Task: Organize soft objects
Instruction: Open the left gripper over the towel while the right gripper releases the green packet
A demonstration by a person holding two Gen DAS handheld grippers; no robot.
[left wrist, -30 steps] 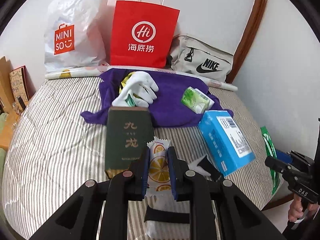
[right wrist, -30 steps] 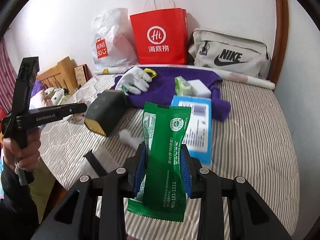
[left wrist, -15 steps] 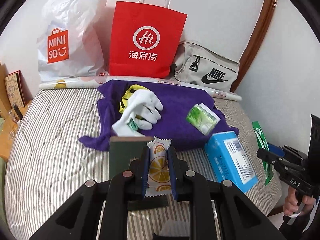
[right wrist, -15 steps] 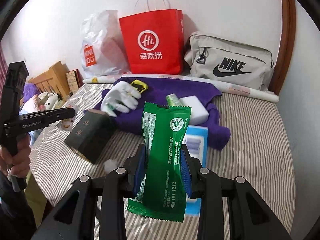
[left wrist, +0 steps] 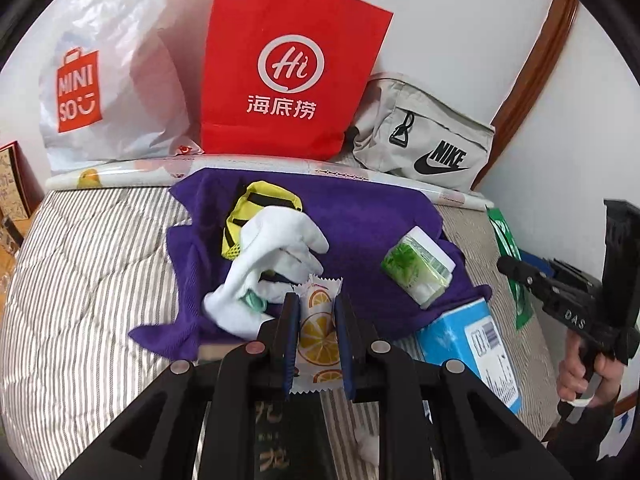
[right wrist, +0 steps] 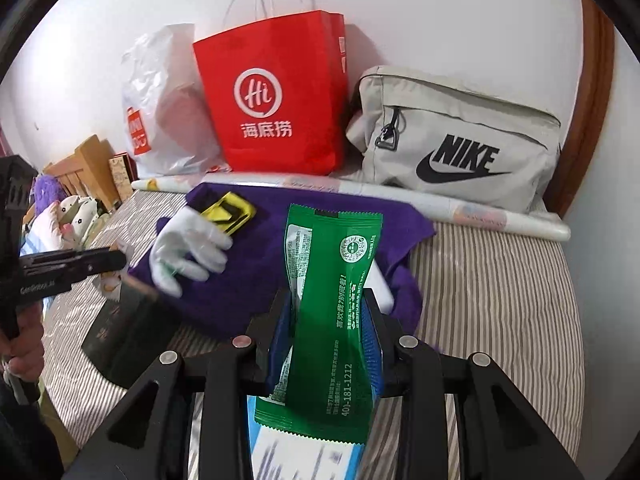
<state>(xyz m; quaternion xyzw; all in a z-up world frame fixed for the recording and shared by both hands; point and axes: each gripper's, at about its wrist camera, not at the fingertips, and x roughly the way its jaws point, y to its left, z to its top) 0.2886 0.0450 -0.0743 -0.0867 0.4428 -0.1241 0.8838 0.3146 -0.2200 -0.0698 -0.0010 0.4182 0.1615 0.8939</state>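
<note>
The left gripper (left wrist: pixel 316 334) jaws pinch an orange sachet (left wrist: pixel 318 330) upright above the purple cloth (left wrist: pixel 360 216). The right gripper (right wrist: pixel 330 340) jaws pinch a green packet (right wrist: pixel 332 312) mid-length, over the bed (right wrist: pixel 500 280).

Grey-and-white striped quilted bed cover (left wrist: pixel 92 272). Deep purple towel (left wrist: pixel 360 216) plain, no pattern. White fabric glove (left wrist: pixel 276 248); yellow mesh pouch with black straps (left wrist: pixel 260 204). White sachet printed with orange slices (left wrist: pixel 318 320). Glossy green snack packet with white print (right wrist: pixel 336 300). Light-blue carton with white barcode label (left wrist: pixel 468 344). Red paper bag, white logo (left wrist: pixel 288 68). Beige zip bag with black logo (right wrist: pixel 460 140).
</note>
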